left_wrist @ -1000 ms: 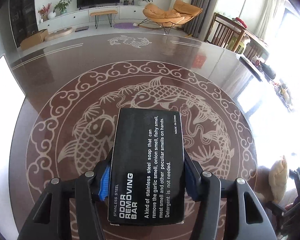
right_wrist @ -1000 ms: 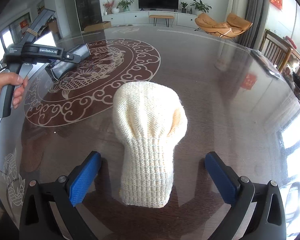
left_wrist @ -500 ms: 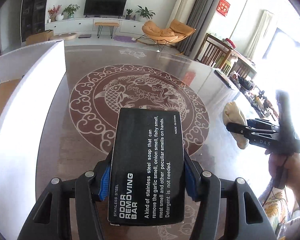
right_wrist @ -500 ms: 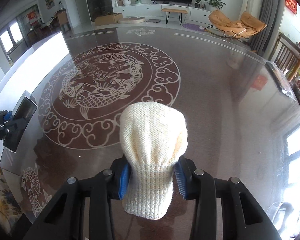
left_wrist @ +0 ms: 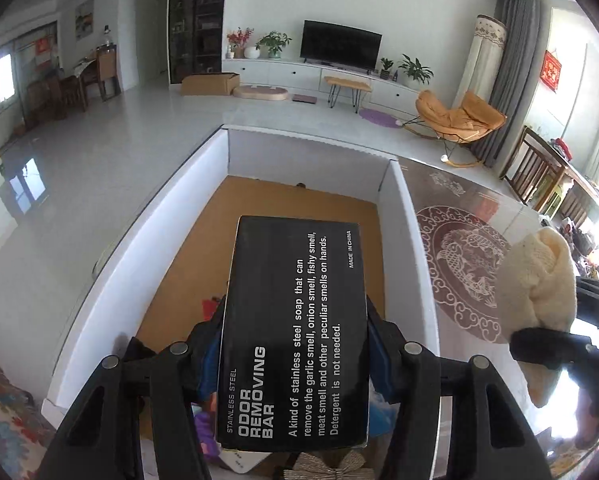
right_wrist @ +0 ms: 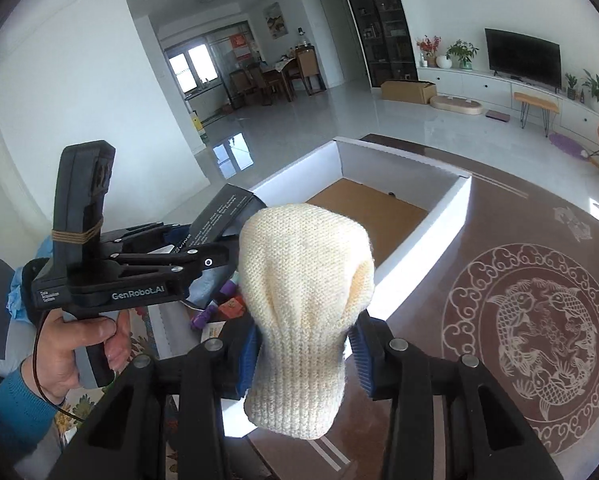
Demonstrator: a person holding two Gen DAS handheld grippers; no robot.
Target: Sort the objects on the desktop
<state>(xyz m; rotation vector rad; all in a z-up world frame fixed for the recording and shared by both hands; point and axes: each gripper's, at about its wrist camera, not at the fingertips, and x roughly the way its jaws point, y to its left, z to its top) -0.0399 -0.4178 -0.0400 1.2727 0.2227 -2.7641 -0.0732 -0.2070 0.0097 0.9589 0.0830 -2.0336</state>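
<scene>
Two grippers, one item apiece: the left gripper (left_wrist: 295,344) clamps one black odor-removing bar box (left_wrist: 295,332) above the white storage box (left_wrist: 407,240); the right gripper (right_wrist: 305,356) pinches one cream knitted sock (right_wrist: 303,300) just beside that box's wall.

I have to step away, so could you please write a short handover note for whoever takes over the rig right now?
Left tongs: shut on the black odor removing bar box, held over the white-walled box with the brown floor.
Right tongs: shut on the cream knitted piece, held up near the box's right wall, over the patterned table.
Done: both items picked up and brought to the box; a few small things already lie at its near end, partly hidden.
Left: lower each item into the box, release, then check the table for anything else; most of it is out of view.
</scene>
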